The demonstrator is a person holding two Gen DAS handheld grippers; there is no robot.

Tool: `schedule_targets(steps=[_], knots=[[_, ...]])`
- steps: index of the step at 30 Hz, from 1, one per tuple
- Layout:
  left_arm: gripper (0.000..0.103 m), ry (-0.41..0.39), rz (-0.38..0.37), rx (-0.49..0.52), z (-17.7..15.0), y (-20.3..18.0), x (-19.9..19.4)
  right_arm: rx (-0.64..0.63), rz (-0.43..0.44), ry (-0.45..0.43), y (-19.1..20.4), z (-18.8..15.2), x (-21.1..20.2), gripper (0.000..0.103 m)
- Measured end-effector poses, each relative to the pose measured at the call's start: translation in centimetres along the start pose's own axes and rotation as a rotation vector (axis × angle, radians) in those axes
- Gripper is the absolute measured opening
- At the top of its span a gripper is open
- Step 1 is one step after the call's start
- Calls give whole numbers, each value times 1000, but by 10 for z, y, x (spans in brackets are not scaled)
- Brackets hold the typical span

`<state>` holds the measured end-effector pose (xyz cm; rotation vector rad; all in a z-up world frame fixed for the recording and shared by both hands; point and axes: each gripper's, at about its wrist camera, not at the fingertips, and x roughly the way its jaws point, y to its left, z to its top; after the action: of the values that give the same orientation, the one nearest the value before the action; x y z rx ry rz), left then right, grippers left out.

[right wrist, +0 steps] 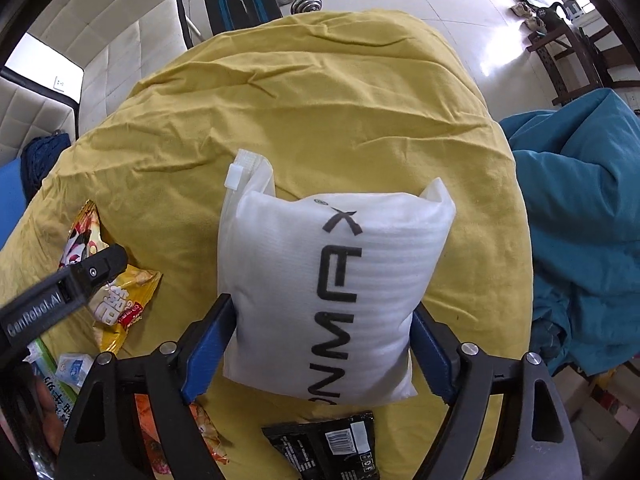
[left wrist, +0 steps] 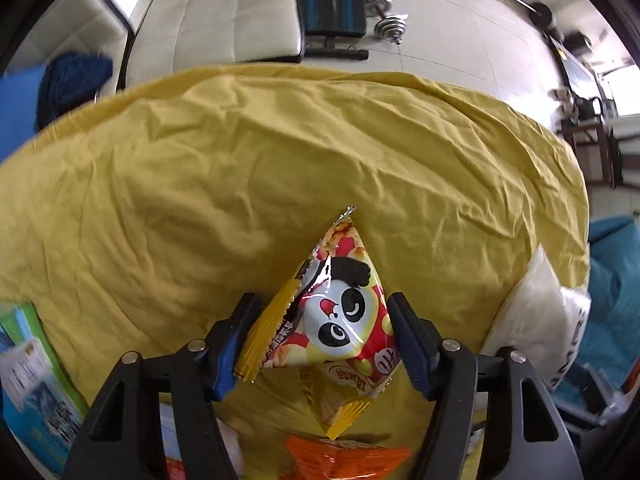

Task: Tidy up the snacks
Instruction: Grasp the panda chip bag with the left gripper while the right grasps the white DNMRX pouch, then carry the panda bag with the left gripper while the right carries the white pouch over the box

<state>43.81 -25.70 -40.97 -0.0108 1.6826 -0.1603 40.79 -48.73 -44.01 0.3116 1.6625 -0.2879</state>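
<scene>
L claw (left wrist: 320,340) is pinching the panda snack packet (left wrist: 340,312) between its blue pads, one pad on each side of the pack, which is lifted off the yellow cloth (left wrist: 240,168) covering the counter; the packet's crimped top points away from the camera. Under it, near the bottom edge of the left wrist view, lies an orange snack bag (left wrist: 348,456), and a green-and-blue box (left wrist: 36,392) sits at the left edge. R claw (right wrist: 320,344) is clamped on the white zip pouch (right wrist: 320,280) w/ black lettering, pads pressed into both its sides, slider end pointing away. The pouch is held over the cloth approx. mid-counter. In the right wrist view the L claw w/ its panda packet shows at left, and just below it a yellow snack bag (right wrist: 120,308) lies flat on the cloth. A black snack packet (right wrist: 328,444) lies at the near edge below the pouch, an orange pack beside it to the left. Teal bedding (right wrist: 580,220) is piled off the counter's right side.
</scene>
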Motion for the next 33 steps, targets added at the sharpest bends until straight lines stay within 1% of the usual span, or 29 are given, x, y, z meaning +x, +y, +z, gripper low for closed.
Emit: schedule_targets(steps=[2, 3, 5, 10, 13, 15, 16, 19, 22, 25, 27, 30, 33], knots=[[61, -28, 34, 56, -5, -5, -4, -6, -2, -5, 2, -2, 0, 82], [59, -33, 40, 70, -6, -5, -5, -10, -3, -8, 5, -5, -2, 80], [58, -37, 39, 77, -8, -3, -7, -13, 2, -15, 5, -10, -5, 75], [48, -43, 31, 89, -30, 9, -22, -24, 11, -38, 5, -21, -15, 70], [47, -48, 15, 89, -40, 18, -31, -33, 19, -50, 6, -30, -21, 69], [46, -60, 28, 97, -33, 17, -24, -33, 35, -54, 7, -37, -26, 69], [46, -63, 27, 97, -36, 20, -27, -33, 42, -55, 7, -41, -28, 68], [46, -80, 12, 94, -44, 28, -39, -38, 74, -62, 9, -54, -38, 68], [46, -105, -16, 87, -56, 39, -60, -57, 102, -79, 16, -69, -53, 68], [46, -141, -31, 89, -71, 54, -87, -85, 123, -99, 27, -85, -70, 68], [46, -164, -27, 87, -78, 64, -103, -114, 131, -114, 42, -96, -84, 68], [46, -189, -39, 67, -91, 89, -127, -155, 154, -134, 66, -114, -104, 68], [46, -209, -47, 30, -108, 122, -150, -201, 182, -154, 99, -136, -128, 68]])
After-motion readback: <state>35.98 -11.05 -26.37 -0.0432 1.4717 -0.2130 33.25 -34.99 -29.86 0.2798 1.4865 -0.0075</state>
